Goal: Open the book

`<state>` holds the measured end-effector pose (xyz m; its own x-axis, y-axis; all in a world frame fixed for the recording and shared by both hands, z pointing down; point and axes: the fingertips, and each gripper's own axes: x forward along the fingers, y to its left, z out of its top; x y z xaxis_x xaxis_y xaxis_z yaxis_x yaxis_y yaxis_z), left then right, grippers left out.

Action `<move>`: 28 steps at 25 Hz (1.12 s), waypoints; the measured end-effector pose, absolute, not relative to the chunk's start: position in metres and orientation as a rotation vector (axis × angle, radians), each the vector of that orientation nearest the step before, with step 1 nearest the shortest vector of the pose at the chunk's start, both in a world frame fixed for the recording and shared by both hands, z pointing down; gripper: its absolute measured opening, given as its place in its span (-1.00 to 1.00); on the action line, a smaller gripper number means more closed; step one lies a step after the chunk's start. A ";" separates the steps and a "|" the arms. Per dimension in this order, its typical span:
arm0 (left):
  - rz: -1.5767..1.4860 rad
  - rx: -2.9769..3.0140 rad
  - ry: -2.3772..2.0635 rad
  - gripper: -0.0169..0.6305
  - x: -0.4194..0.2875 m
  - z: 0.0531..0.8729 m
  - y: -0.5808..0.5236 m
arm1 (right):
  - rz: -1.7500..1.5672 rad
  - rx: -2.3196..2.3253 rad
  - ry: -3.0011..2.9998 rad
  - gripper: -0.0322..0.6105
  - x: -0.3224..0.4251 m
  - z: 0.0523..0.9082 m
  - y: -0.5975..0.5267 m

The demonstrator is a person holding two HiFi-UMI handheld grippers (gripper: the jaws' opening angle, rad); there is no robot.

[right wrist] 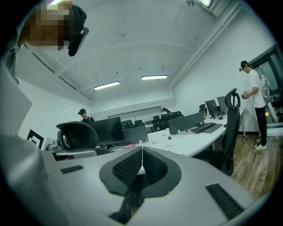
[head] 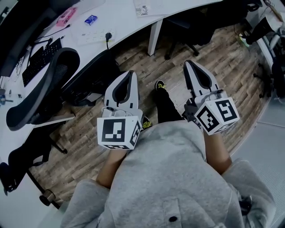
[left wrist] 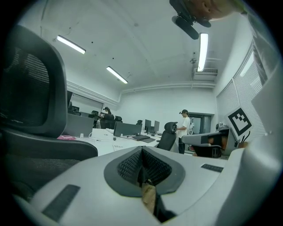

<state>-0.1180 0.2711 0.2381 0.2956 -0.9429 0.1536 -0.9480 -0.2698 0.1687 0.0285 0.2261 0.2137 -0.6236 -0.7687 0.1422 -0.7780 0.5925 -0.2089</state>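
Wooden floor (head: pixel 231 58), not the white worktop (head: pixel 124 18), lies beneath both grippers, which are held before the body, apparently in transit. Left gripper (head: pixel 131 73) and right gripper (head: pixel 189 63) have their fingers together, nothing between. No book is identifiable; papers (head: pixel 147 6) at the worktop's far edge are possibly it.

Two grippers: left gripper (head: pixel 130 74), right gripper (head: pixel 189 63). Two marker cubes (head: pixel 118 132), one per gripper. One counter (head: pixel 129 22), beyond fingers. On it, left of fingers: one keyboard (head: pixel 40 60), one power strip (head: pixel 95 35), one pink packet (head: pixel 67 15), one blue box (head: pixel 91 19). Two shoes (head: pixel 160 84), between both grippers' fingers. Left gripper view, far beyond fingers: two persons (left wrist: pixel 183 126), three ceiling strip lights (left wrist: pixel 117 75).
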 end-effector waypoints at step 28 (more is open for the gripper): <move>0.215 2.300 -1.691 -0.91 -0.075 0.264 0.048 | 0.291 1.240 -2.649 -0.81 0.117 0.222 -0.006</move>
<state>-0.0752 0.0479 0.2639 0.3048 -0.9101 0.2807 -0.9514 -0.2773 0.1339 0.1170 -0.0060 0.2219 -0.6273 -0.7328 0.2635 -0.7726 0.6282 -0.0921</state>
